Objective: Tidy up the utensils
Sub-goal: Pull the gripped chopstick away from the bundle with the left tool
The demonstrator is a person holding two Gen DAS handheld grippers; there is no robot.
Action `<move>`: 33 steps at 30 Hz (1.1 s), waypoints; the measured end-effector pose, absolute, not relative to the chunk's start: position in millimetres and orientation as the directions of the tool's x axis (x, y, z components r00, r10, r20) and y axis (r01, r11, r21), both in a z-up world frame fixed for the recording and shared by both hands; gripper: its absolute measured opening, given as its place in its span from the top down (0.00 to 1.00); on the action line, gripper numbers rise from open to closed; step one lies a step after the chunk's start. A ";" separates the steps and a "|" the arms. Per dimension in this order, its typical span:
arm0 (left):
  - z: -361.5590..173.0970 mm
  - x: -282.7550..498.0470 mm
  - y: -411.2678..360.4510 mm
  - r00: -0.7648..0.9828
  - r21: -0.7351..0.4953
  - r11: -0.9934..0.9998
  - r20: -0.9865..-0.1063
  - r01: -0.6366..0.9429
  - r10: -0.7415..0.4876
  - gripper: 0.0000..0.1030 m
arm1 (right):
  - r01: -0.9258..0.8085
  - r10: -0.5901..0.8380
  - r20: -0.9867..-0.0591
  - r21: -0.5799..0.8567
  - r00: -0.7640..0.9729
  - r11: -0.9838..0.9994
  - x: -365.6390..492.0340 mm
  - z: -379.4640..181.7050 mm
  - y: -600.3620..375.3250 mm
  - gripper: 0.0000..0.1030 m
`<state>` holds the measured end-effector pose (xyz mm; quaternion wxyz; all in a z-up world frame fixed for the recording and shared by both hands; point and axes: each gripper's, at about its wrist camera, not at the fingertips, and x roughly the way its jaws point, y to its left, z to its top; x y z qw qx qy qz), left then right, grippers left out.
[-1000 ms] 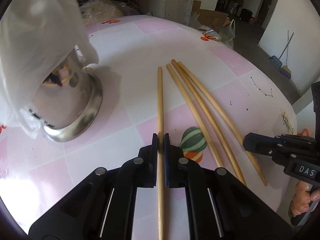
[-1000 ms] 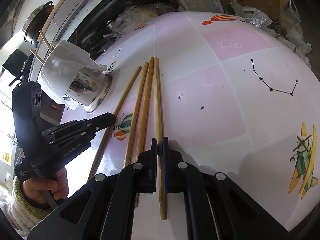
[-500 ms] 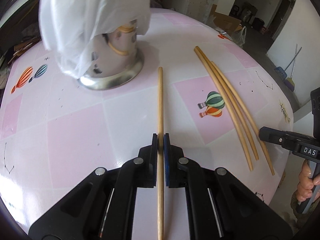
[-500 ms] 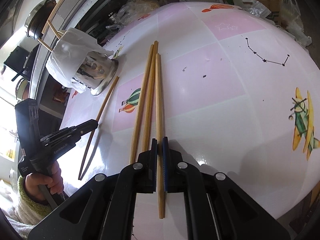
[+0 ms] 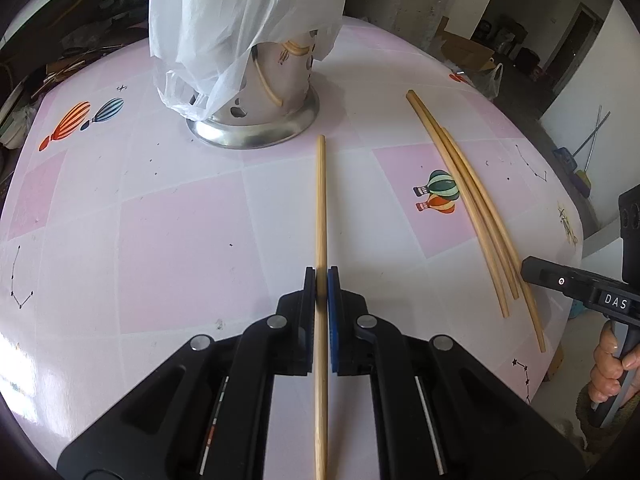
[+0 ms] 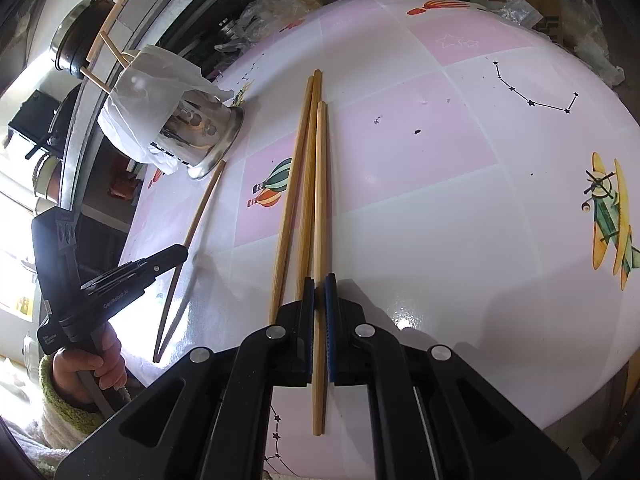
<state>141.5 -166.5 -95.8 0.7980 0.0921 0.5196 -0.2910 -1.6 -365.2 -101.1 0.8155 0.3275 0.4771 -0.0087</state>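
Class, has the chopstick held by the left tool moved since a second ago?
Yes. The chopstick swung left, away from the three others, toward the metal holder.

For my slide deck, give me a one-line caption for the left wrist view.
Left hand-held gripper shut on one chopstick, pointing toward the bag-covered steel holder.

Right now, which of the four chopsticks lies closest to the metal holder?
The single chopstick in the left gripper; its far tip almost reaches the metal holder. The other three lie together, farther away.
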 end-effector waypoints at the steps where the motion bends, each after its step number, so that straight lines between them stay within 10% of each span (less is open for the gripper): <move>1: -95.9 142.0 -166.2 0.291 -0.156 0.814 -0.883 0.559 -0.369 0.95 | 0.327 0.298 -0.784 0.525 0.544 0.786 -1.6 -101.0 -365.2 0.95; 33: -95.6 141.3 -158.4 0.293 -0.152 0.828 -0.888 0.540 -0.354 0.95 | 0.337 0.291 -0.787 0.523 0.545 0.783 -1.3 -99.8 -367.7 0.94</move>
